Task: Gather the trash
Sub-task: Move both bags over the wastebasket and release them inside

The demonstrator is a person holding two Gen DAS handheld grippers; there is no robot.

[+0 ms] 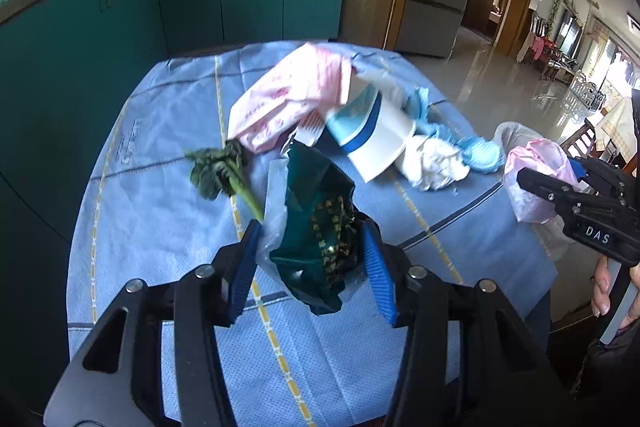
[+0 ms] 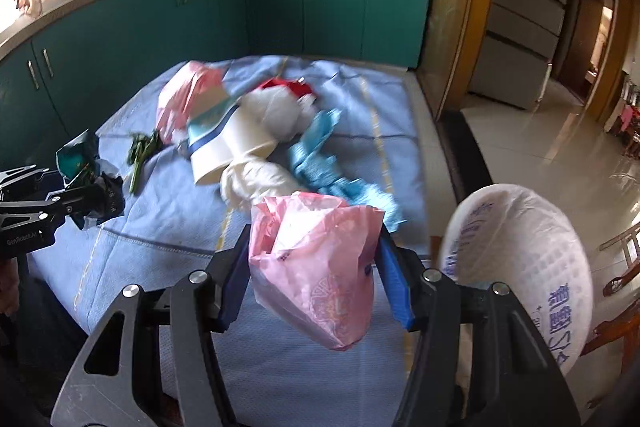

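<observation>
Both grippers held trash above the blue-clothed tabletop [image 1: 132, 211].

The left gripper [image 1: 312, 247] had its fingers pinching a crumpled dark green foil wrapper [image 1: 316, 227]; the right gripper [image 2: 314, 259] had its fingers clamping a crumpled pink plastic bag [image 2: 316, 267]. Beyond the wrapper lay a wilted green leaf [image 1: 220, 171], a white-and-blue paper cup [image 1: 372, 135] and a blue glove [image 1: 476, 147]. A white mesh basket [image 2: 532, 267] stood right of the bag.

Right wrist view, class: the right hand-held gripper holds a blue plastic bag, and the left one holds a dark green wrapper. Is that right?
Not quite. In the right wrist view, the bag held by the right hand-held gripper is pink, not blue. The left hand-held gripper does hold a dark green wrapper, as the left wrist view shows.
</observation>
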